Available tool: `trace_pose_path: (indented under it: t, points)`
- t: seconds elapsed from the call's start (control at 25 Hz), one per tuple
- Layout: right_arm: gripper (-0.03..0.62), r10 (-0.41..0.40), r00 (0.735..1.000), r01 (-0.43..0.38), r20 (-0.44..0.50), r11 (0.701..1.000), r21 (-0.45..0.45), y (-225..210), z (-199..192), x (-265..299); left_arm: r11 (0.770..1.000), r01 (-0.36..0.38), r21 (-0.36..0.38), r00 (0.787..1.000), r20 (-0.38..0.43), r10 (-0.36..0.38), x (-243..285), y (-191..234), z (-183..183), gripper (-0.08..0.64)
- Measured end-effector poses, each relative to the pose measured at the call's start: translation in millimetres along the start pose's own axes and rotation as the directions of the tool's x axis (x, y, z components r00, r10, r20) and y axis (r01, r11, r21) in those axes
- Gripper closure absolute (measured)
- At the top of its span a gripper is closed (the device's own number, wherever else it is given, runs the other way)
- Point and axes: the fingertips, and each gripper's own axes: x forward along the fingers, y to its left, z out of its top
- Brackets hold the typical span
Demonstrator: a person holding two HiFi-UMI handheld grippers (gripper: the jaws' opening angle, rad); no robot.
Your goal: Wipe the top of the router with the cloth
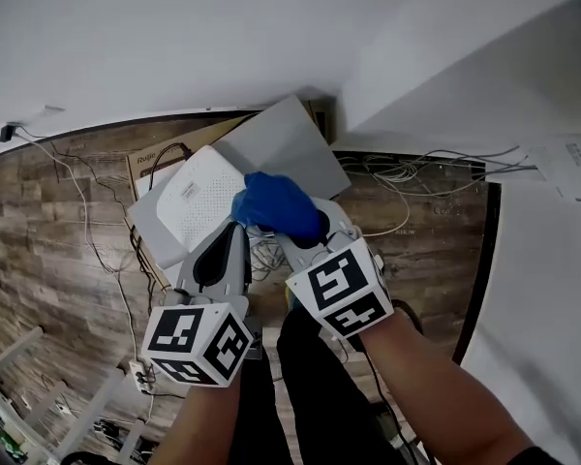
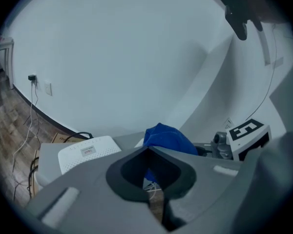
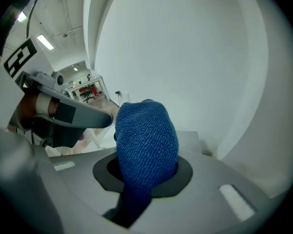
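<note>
Two units mid-frame: right hand-held gripper (image 3: 144,172) pinches the cloth (image 3: 146,140), bunched as a pad by the router (image 1: 198,206). Left hand-held gripper (image 2: 147,152) pressed together, empty, likely standing by.

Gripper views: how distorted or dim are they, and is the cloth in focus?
Right gripper view: fisheye with dark corners, cloth sharp, weave visible. Left gripper view: same warp, dimmer and softer, router label unreadable. Head view: evenly lit, no glare.

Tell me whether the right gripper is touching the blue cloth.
Touching. The right gripper view shows the right gripper with its jaws closed on the blue cloth, which bunches up out of them.
</note>
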Motion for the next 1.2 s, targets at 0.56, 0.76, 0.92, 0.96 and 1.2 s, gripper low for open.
trace_pose_path:
  t: [0.56,0.76,0.92,0.96,1.2]
  points:
    - [0.497,-0.133,0.991,0.133,0.009,0.991,-0.011,-67.7,-8.0,10.0,1.0,0.016,-0.022,1.0,-0.006,-0.016,2.7,-7.9,-12.8,0.56]
    - [0.497,-0.068,0.998,0.068,-0.015,0.998,-0.018,-44.2,-37.8,62.1,1.0,-0.004,-0.009,1.0,0.012,0.004,5.7,6.6,-35.2,0.56]
    - [0.497,-0.053,0.998,0.053,-0.025,0.999,0.005,-33.8,-50.4,78.9,0.998,-0.049,-0.039,0.999,-0.016,0.048,12.6,21.6,-52.3,0.56]
    - [0.497,-0.049,0.999,0.049,-0.022,0.999,0.007,-32.8,-48.8,78.8,0.997,-0.058,-0.044,0.998,-0.019,0.057,13.7,23.8,-52.5,0.56]
    - [0.497,-0.022,1.0,0.022,-0.008,1.0,0.01,-18.8,-25.3,52.4,0.995,-0.094,-0.032,0.995,-0.03,0.093,7.7,26.2,-32.9,0.56]
